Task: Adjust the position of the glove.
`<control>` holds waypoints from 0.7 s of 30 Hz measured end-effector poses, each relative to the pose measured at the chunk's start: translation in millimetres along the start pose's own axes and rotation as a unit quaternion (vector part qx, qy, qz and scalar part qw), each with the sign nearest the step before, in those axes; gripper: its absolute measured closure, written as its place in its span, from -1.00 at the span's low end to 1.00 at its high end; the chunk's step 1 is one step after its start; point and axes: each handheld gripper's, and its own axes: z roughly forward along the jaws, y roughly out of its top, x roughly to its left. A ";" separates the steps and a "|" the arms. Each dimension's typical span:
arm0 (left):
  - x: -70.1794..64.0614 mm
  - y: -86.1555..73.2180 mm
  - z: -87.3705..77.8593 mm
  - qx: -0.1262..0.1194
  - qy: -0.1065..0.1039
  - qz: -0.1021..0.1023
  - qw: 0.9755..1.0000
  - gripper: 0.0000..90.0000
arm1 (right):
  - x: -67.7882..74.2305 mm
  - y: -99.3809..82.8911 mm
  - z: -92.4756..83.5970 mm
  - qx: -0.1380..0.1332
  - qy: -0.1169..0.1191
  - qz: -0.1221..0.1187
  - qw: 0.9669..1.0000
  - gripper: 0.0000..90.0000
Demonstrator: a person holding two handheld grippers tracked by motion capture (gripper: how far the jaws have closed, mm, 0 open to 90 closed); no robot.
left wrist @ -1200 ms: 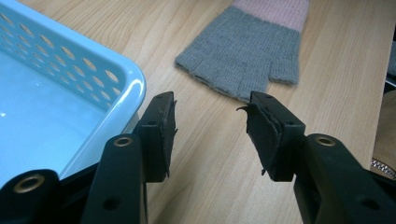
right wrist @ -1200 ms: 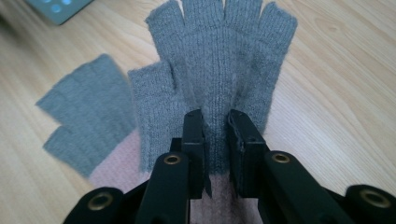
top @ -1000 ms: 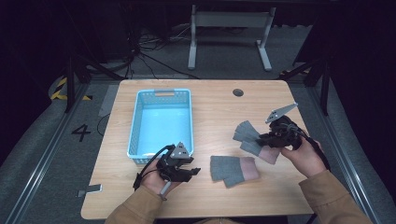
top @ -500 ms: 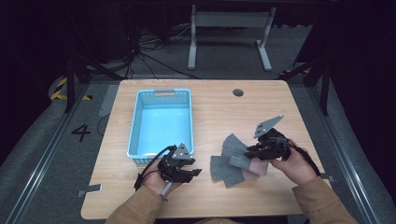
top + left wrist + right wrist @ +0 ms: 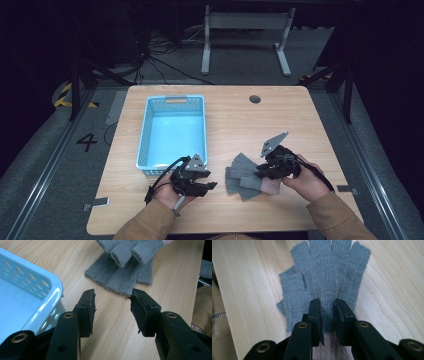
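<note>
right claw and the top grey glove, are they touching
Touching. In the right gripper view the right claw has both jaws closed around a fold of the top grey glove, knit bunched between them. The high view agrees.

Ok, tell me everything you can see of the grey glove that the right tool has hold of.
The upper grey glove is a fingerless knit, woolly-looking, with open finger stubs and a pinkish cuff end near the tool. It is spread flat, fingers pointing away from the right tool, whose jaws pinch a fold of it near the cuff. It lies partly over a second matching glove on the wooden table, right of the blue basket.
</note>
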 end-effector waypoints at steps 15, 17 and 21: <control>-2.9 -0.3 7.7 0.021 -0.004 0.006 1.000 0.30 | 5.6 2.3 22.9 0.033 -0.003 -0.017 0.999 0.69; -3.7 -0.6 7.8 0.026 -0.002 0.010 1.000 0.35 | 5.9 2.0 25.6 0.039 -0.005 -0.019 0.999 0.67; -4.0 -0.6 7.7 0.029 -0.001 0.013 0.999 0.38 | 7.0 1.5 28.4 0.045 -0.009 -0.014 0.999 0.55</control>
